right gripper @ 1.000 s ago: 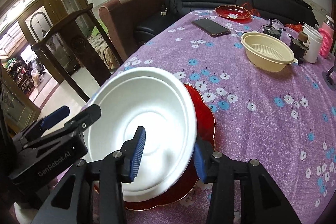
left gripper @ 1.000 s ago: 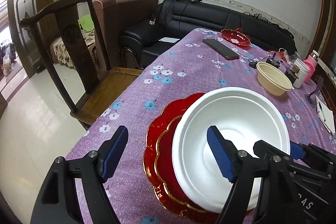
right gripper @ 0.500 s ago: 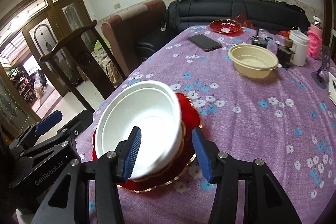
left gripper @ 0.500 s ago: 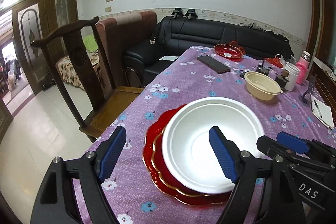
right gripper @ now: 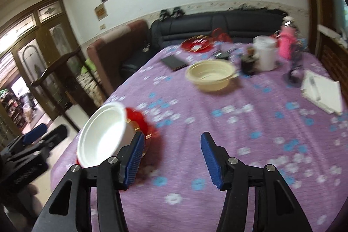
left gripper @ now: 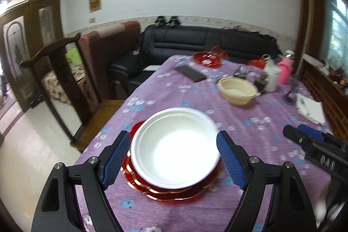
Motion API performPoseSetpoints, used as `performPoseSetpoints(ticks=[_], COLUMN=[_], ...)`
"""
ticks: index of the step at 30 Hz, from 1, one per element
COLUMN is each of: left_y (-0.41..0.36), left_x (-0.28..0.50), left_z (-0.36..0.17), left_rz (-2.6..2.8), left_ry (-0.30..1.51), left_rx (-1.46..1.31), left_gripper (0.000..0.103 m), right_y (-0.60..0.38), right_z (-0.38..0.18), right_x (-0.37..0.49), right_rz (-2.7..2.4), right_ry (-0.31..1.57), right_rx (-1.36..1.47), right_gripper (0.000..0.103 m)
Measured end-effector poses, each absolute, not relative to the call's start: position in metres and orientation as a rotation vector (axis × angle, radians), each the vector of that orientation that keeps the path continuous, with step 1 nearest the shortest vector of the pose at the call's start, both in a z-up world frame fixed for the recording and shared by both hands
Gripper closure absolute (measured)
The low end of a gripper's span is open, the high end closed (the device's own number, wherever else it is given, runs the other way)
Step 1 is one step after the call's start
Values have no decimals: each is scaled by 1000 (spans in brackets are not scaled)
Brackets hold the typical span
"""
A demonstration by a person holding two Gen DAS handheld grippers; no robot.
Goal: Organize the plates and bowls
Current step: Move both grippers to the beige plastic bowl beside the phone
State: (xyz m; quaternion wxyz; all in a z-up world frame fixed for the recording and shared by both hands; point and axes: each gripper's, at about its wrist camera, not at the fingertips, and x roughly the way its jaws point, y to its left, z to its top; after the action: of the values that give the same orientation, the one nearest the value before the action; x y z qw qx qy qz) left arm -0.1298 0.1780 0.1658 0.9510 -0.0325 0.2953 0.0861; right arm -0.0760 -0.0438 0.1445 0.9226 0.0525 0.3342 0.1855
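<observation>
Item: white foam bowl (left gripper: 175, 148), seated on stacked red gold-rimmed plates (left gripper: 174, 190), lower centre of the left view, on the purple floral-clothed surface (left gripper: 250, 119). Left gripper (left gripper: 174, 161) is spread wide, nothing pinched. Right gripper (right gripper: 170, 161) is spread and empty, jaws opening. Next judged item: cream plastic bowl (right gripper: 210, 75), upper centre; its rim is best approached squarely and nested gently.
</observation>
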Motion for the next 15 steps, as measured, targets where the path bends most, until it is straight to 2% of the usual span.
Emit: performPoseSetpoints(ticks=[5,7,10,11,12,15], left_y=[166,165,163,162,162,163], left_x=[-133,-131,-123,-119,-115,-101], left_z=[230,260,294,306,314,325], left_rz=[128,119,80,66,58,16], left_ry=[501,462,442,441,444,466], left_rx=[-6,1,-5,-1,-2,-41], left_gripper=[22,16,15,15,14,9], right_y=[-106,-125,-150,-154,-159,-170], right_z=[212,241,286,298,307,316], right_x=[-71,-69,-65,-63,-59,-50], right_rz=[265,224,158,148,140,138], right_ry=[569,528,462,455,453,470], right_rx=[104,101,102,98,98,130], right_gripper=[45,39,37,33,27,25])
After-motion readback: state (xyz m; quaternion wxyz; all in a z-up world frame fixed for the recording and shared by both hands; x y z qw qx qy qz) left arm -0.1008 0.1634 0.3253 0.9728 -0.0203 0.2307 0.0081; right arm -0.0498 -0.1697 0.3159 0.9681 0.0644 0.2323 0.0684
